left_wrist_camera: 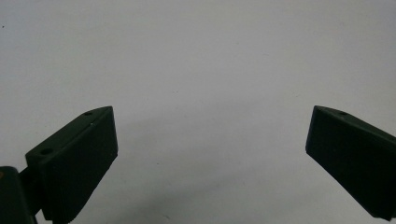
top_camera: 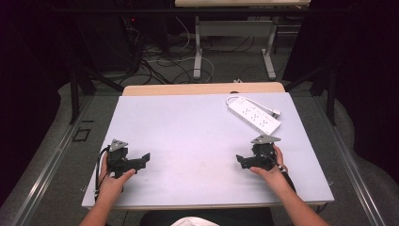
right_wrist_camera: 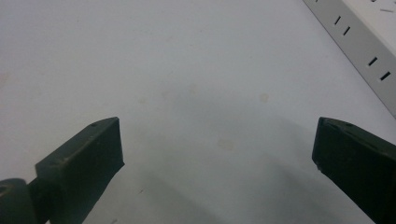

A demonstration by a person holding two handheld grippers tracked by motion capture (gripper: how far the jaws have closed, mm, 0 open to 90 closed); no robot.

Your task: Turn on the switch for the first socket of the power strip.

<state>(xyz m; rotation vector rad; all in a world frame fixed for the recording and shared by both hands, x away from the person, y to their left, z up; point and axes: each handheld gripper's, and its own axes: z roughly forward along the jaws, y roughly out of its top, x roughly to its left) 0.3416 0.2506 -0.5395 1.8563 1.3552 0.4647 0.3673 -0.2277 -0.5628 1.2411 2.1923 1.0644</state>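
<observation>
Near the front edge of the table, the left gripper (top_camera: 141,161) rests low over the surface, a matt black, angular piece of hard plastic with a grey three-cornered plate on top and a dark cable looping down from it. The left hand (top_camera: 112,181) wraps it from behind. In the left gripper view its two blocky jaws stand wide apart, wedge-shaped with small screw holes along their upper faces, and between them lies nothing but the smooth pale tabletop (left_wrist_camera: 201,70).

Across from it, the right gripper (top_camera: 243,161) sits at about the same depth, held by the right hand (top_camera: 270,169), its jaws pointing inward toward the left one. The right gripper view shows these jaws spread just as wide, holding nothing, over a surface marked by a few faint brownish stains.

Beyond the right gripper, toward the far right corner, lies the power strip (top_camera: 254,116): a long white plastic bar with rounded ends, set diagonally, its rows of narrow slots showing clearly in the right gripper view (right_wrist_camera: 359,42). It is near that gripper but apart from it, untouched. Its white cord (top_camera: 235,99) curls in a loop at the far end.

The table (top_camera: 188,132) is a flat lavender-grey sheet with a wooden strip along its far edge.
</observation>
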